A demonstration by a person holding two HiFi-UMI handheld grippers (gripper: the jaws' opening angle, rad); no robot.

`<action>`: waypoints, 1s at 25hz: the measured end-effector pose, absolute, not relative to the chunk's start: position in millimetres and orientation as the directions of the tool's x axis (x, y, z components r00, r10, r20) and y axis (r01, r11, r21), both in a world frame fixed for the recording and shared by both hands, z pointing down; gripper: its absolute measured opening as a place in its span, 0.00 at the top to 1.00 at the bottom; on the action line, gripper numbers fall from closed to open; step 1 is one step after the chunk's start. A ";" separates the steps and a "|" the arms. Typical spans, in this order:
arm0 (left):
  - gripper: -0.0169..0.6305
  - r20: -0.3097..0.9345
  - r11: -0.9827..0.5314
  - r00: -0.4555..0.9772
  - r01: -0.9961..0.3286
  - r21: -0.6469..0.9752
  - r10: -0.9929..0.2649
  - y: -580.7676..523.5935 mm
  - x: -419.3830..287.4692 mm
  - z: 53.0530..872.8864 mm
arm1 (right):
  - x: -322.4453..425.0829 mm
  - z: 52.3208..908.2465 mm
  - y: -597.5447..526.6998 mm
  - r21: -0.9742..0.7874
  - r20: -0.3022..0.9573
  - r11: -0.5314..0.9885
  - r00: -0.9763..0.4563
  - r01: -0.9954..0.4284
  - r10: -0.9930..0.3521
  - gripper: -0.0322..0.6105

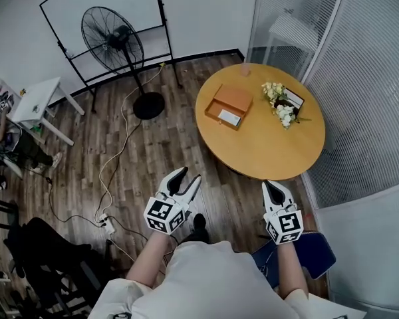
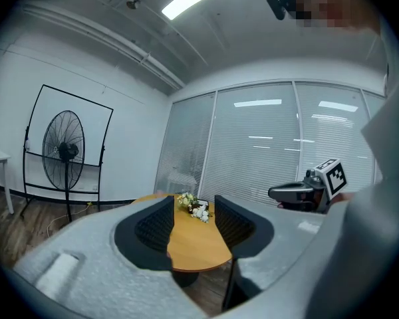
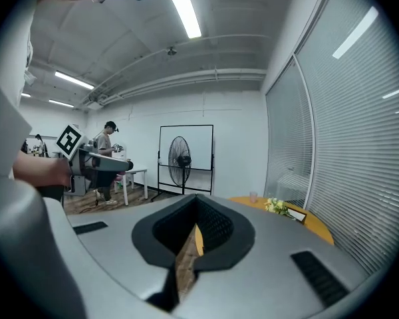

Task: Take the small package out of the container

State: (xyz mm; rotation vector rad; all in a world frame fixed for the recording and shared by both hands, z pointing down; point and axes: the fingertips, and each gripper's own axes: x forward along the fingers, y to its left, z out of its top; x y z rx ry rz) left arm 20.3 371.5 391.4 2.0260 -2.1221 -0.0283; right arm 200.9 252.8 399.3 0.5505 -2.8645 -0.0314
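— How are the two tools sitting, nearest things first?

— The person is holding the left hand-held gripper (image 1: 189, 175) low by the body with its jaws standing wide and nothing between them. The right hand-held gripper (image 1: 274, 186) is showing its tips closed together, also empty. Both are hanging well apart from the table (image 1: 266, 148).

— So what is threatening the approach?

— A cable (image 1: 110, 168) is trailing across the floor to the person's left. It is probably lying off the direct path, but a sideways step could be catching it.

— And at the table?

— The container (image 1: 239, 97) is lying open near the table's left side, and the small package (image 1: 229, 117) is resting flat inside it against the near wall. A flat package is likely offering little edge to pinch, so a gripper coming in closed, as the right one is now, would be pushing it about instead of taking it. The light container may also be sliding or lifting with the package if nothing is steadying it.

— Anything farther on?

— The flowers (image 1: 279, 105) are lying just beyond the container, to its right; a wide reach from that side risks sweeping them.
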 end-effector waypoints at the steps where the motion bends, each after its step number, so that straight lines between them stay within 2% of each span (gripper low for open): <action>1: 0.69 0.140 0.051 -0.028 -0.986 0.161 -0.990 366.2 9.6 393.4 | 190.1 399.7 247.6 0.063 0.217 0.927 -0.901 -0.370 -0.375 0.95; 12: 0.69 0.171 -0.041 0.069 -0.986 0.162 -0.983 310.2 -85.0 407.7 | 98.5 409.5 199.2 0.066 0.241 0.892 -0.860 -0.448 -0.450 0.95; 25: 0.69 0.191 -0.111 0.150 -0.974 0.199 -0.970 275.2 -124.9 423.3 | 70.0 418.9 177.0 0.080 0.287 0.847 -0.801 -0.526 -0.525 0.95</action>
